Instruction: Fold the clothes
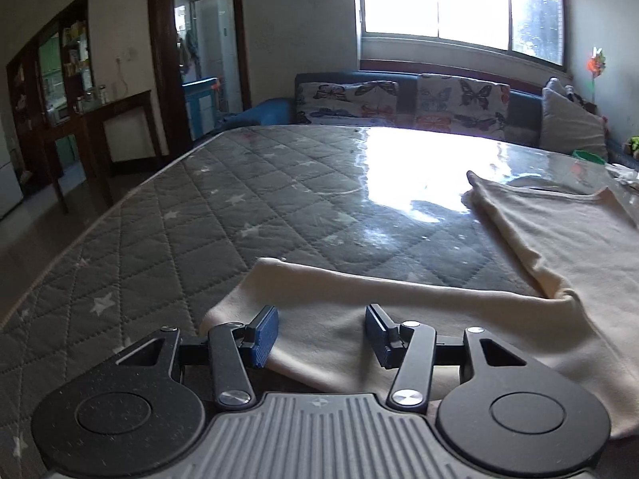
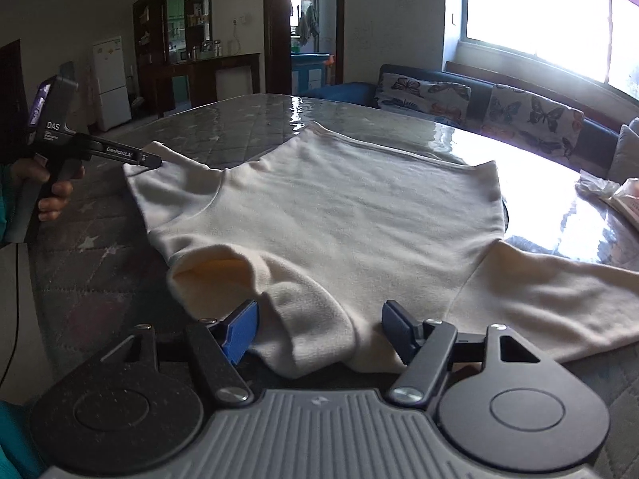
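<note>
Cream sweater (image 2: 339,215) lies flat on quilted table (image 1: 239,215). L gripper (image 1: 321,333) wide open over sleeve, holding nothing; R gripper (image 2: 319,329) wide open straddling collar, gripping nothing

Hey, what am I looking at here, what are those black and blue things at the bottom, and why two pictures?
These are two hand-held tongs, each with a camera looking along its blue fingers. One picture comes from the left tongs, the other from the right tongs; both are open and hold nothing. A cream sweater lies spread on a quilted grey table cover under clear plastic. The left tongs sit at one sleeve, the right tongs at the collar. In the right view, a hand grips the left tool.
</note>
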`<state>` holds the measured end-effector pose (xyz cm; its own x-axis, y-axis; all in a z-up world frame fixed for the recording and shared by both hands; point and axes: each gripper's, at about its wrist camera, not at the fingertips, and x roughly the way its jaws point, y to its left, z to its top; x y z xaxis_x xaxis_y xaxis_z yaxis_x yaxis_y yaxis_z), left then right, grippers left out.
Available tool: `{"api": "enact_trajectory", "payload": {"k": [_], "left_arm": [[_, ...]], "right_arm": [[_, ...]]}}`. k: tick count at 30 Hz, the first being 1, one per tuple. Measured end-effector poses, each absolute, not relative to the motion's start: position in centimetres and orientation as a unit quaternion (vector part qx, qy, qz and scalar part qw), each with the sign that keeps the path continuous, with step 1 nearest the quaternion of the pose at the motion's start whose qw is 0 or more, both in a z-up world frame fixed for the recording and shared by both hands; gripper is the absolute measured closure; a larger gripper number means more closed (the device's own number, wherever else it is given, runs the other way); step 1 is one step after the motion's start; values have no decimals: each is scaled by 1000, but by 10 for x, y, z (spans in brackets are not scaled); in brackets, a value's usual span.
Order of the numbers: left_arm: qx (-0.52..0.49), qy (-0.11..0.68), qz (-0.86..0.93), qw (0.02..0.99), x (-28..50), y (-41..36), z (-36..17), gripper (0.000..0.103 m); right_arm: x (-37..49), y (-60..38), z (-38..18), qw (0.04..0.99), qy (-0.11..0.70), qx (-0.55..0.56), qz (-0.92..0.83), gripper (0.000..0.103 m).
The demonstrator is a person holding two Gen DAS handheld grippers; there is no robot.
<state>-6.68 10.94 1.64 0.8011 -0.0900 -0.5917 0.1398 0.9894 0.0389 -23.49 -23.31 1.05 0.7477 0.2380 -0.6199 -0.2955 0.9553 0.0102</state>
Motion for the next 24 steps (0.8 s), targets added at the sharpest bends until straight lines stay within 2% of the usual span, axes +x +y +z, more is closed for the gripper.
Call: {"api": "enact_trajectory", "payload": {"k": [12, 19, 24], "left_arm": [[65, 303, -24, 950, -46, 125, 18, 49], [55, 311, -18, 949, -42, 124, 22, 51], [46, 296, -60, 952, -61, 102, 37, 51]], "right_arm": [[-253, -216, 11, 930, 326, -57, 161, 31], [-254, -243, 28, 941, 305, -29, 142, 31], [-235, -292, 36, 953, 294, 3, 69, 23]]}}
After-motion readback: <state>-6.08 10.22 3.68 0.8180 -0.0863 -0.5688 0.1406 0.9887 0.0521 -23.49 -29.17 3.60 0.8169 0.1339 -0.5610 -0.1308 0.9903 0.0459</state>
